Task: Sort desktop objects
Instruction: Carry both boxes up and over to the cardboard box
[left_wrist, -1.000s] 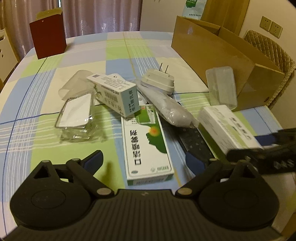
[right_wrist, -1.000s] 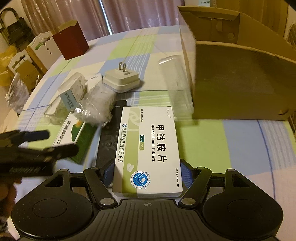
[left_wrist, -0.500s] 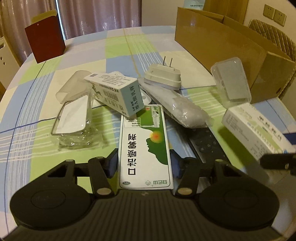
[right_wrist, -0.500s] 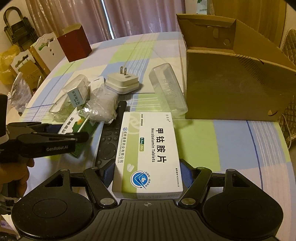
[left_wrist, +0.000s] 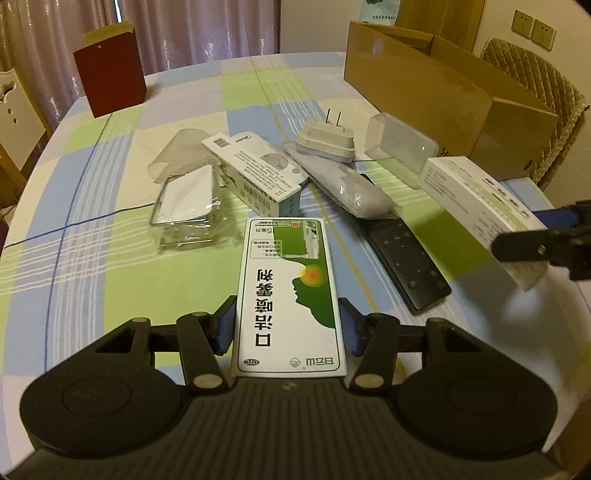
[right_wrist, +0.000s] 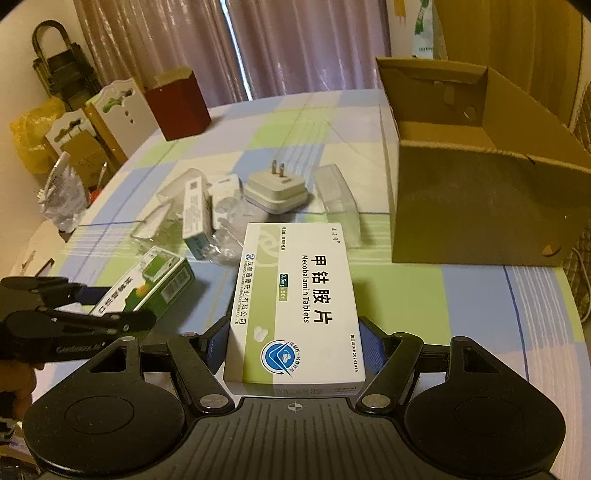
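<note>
Above the checked-cloth counter (left_wrist: 110, 280), the left hand-held gripper (left_wrist: 288, 328) clamps a green-and-white rectangular carton (left_wrist: 290, 295) while the right hand-held gripper (right_wrist: 293, 341) grips a white Mecobalamin tablet box (right_wrist: 295, 306) near an open cardboard box (right_wrist: 480, 206).

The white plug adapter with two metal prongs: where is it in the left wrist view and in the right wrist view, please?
Left wrist view: the white plug adapter lies above centre, just left of the clear plastic case.
Right wrist view: it lies at centre, beyond the Mecobalamin box.
Shared landmark: the open cardboard box, at right in both views.
</note>
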